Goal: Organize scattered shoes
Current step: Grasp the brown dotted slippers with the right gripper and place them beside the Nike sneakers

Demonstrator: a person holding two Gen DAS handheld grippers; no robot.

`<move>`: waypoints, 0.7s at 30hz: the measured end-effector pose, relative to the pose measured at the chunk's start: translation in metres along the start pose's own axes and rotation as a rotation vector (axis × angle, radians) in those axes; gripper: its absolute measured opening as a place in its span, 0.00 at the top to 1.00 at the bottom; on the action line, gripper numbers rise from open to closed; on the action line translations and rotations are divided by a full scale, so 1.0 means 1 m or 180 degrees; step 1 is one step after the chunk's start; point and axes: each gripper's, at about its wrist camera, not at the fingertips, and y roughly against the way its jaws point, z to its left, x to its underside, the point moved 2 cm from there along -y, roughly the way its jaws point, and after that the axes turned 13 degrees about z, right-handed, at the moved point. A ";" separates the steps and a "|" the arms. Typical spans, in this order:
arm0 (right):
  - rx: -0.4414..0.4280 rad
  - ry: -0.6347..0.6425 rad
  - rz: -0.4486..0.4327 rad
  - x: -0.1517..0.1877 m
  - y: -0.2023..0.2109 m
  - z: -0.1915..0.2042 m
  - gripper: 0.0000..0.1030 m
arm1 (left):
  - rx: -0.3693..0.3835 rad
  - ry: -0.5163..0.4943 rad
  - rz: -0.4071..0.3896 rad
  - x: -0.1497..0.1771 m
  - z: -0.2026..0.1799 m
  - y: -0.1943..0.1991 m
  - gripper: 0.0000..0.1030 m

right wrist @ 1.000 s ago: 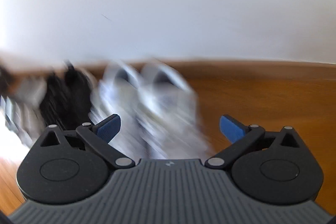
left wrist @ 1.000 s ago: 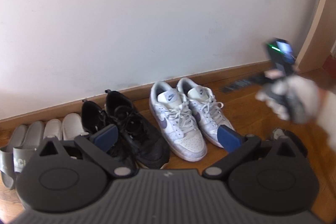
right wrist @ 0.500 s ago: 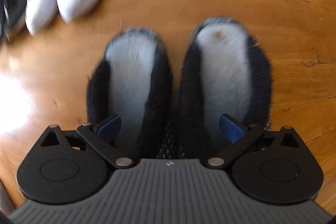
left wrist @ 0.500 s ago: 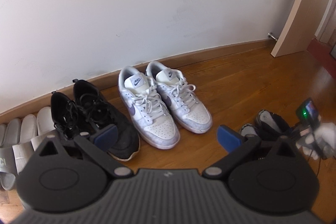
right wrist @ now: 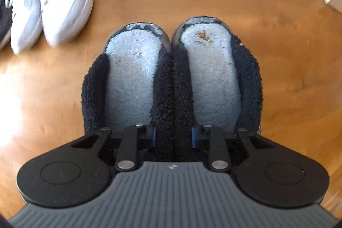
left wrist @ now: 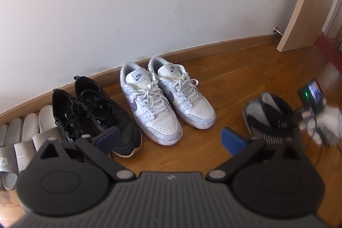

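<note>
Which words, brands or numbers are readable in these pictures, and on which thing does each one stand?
"NIKE": tongue label of the left white sneaker.
Tongue label of the right white sneaker: too small to read.
"CI": strap of the grey slide sandal, cut off by the picture's edge.
Small screen: blurred, unreadable.

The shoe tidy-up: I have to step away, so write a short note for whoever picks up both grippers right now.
Right gripper: jaws closing on the touching inner walls of the two fuzzy dark slippers, which sit side by side on the wood floor, away from the wall.
Left gripper: open, empty, hovering in front of the row.
Done: grey slides, white slides, black sneakers and white Nike sneakers are lined up in pairs along the baseboard.
Left: carry the slippers to the free floor beside the white sneakers and set them down in line.
</note>
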 end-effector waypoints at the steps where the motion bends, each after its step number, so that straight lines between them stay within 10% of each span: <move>1: 0.0014 0.0033 -0.0051 -0.010 0.003 -0.001 0.75 | -0.0001 -0.0015 0.0008 0.001 -0.001 -0.001 0.01; 21: 0.0286 0.0241 -0.0539 -0.216 -0.025 0.072 0.76 | -0.0339 0.0653 0.0099 -0.005 0.060 -0.028 0.01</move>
